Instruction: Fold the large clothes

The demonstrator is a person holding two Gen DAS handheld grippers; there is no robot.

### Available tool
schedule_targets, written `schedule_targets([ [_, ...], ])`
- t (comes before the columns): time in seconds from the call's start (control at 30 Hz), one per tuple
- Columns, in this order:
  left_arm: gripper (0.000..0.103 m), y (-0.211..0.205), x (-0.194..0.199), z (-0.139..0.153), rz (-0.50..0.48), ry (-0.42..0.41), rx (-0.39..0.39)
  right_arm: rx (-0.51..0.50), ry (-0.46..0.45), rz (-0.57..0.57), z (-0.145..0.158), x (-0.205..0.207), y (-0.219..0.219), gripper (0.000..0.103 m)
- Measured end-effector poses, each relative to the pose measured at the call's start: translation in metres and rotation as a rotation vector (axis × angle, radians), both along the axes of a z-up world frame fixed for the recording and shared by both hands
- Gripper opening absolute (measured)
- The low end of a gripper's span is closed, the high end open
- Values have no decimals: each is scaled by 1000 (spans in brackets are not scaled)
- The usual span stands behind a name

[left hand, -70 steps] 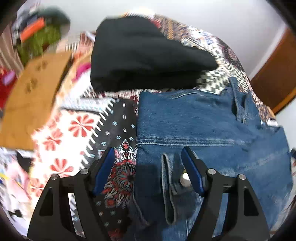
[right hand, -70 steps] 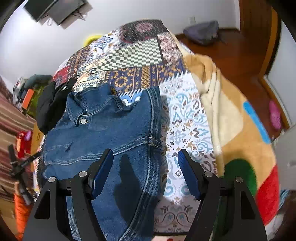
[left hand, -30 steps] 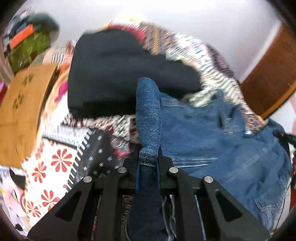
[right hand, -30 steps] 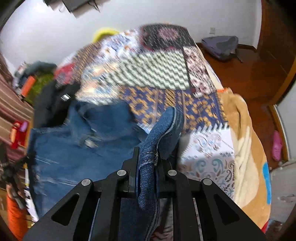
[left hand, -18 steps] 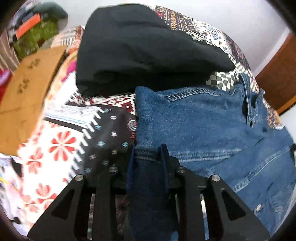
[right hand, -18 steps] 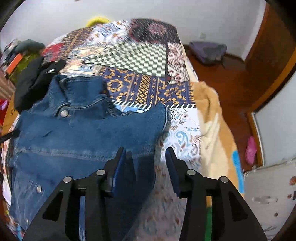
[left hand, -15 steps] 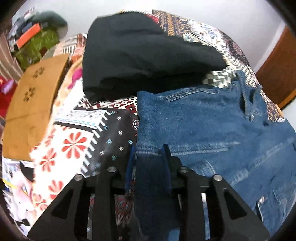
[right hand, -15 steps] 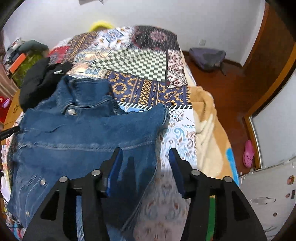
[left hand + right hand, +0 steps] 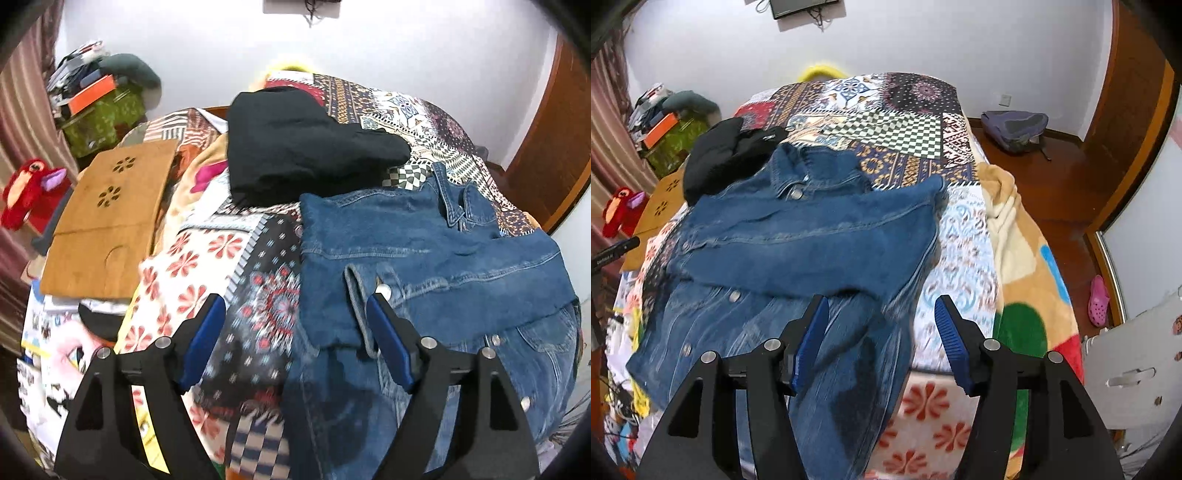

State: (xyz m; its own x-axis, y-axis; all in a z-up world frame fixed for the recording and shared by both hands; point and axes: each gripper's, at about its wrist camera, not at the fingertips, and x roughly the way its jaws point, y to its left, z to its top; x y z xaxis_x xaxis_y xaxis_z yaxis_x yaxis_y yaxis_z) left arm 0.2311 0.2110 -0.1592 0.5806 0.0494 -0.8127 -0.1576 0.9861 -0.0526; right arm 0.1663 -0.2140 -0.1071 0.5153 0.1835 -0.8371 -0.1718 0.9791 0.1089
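Note:
A blue denim jacket [image 9: 798, 236] lies front up on the patterned bedspread [image 9: 897, 129], collar toward the far end, both sleeves folded across its chest. It also shows in the left wrist view [image 9: 424, 251], with a sleeve cuff [image 9: 354, 306] lying near my fingers. My left gripper [image 9: 295, 332] is open and empty, raised over the jacket's left edge. My right gripper [image 9: 881, 332] is open and empty, raised over the jacket's right lower edge.
A black folded garment [image 9: 295, 147] lies beside the collar. A wooden board [image 9: 107, 221], a red plush toy [image 9: 26, 192] and cluttered boxes [image 9: 96, 110] are at the left. A beige blanket [image 9: 1023, 251] hangs off the right side. A backpack [image 9: 1015, 129] lies on the floor.
Both grippers held the sleeves a second ago, laid them across the jacket, then opened and pulled back and up. The sleeves now rest folded on the chest.

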Motion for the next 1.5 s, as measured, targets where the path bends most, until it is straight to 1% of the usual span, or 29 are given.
schedule_targets([
  [0.07,78,3,-12,-2,10,5,-20,14,2,6,-1,-11,1,56],
  [0.17,78,9,-32,-11,15,29,-70,43,16,8,-9,-27,2,56],
  [0.27,78,10,-47,-29,16,82,-107,55,41,-5,-22,-39,5,56],
  [0.4,78,8,-64,-57,-5,168,-190,57,90,-24,-43,-53,3,56],
  [0.57,78,-3,-83,-81,-35,230,-239,86,148,-55,-63,-65,-4,56],
  [0.63,78,-10,-88,-90,-48,258,-248,109,169,-55,-70,-67,-6,56],
  [0.7,78,-15,-93,-96,-63,270,-251,152,187,-52,-75,-68,-6,56],
  [0.73,78,-19,-95,-98,-70,275,-252,164,185,-51,-76,-70,-4,59],
  [0.8,79,-22,-99,-100,-76,276,-262,164,162,-24,-75,-71,2,59],
  [0.87,80,-24,-103,-102,-79,276,-295,184,150,-5,-74,-72,7,59],
  [0.97,80,-26,-109,-104,-97,290,-391,246,127,-11,-71,-73,10,54],
  [1.0,80,-25,-111,-103,-102,292,-408,256,119,-18,-70,-73,11,43],
  [1.03,80,-25,-113,-101,-110,290,-425,258,116,-17,-69,-73,11,23],
  [1.07,80,-25,-116,-100,-114,287,-433,264,116,-10,-69,-73,12,14],
  [1.1,75,-26,-118,-97,-119,279,-436,275,119,-5,-68,-72,12,11],
  [1.13,65,-26,-119,-94,-120,274,-432,285,120,0,-68,-71,13,11],
  [1.17,58,-27,-120,-90,-121,268,-423,295,115,8,-67,-70,14,11],
  [1.2,32,-27,-120,-86,-131,259,-437,297,106,17,-64,-69,16,11],
  [1.23,15,-26,-118,-82,-132,255,-459,290,97,31,-60,-67,19,10],
  [1.27,13,-26,-116,-78,-129,248,-464,286,84,43,-57,-66,22,10],
  [1.33,12,-26,-110,-64,-140,205,-487,285,56,72,-47,-63,27,10],
  [1.43,10,-32,-98,-41,-161,146,-475,297,5,103,-29,-52,31,10],
  [1.5,9,-36,-88,-19,-178,89,-460,319,-25,111,-17,-41,30,9],
])
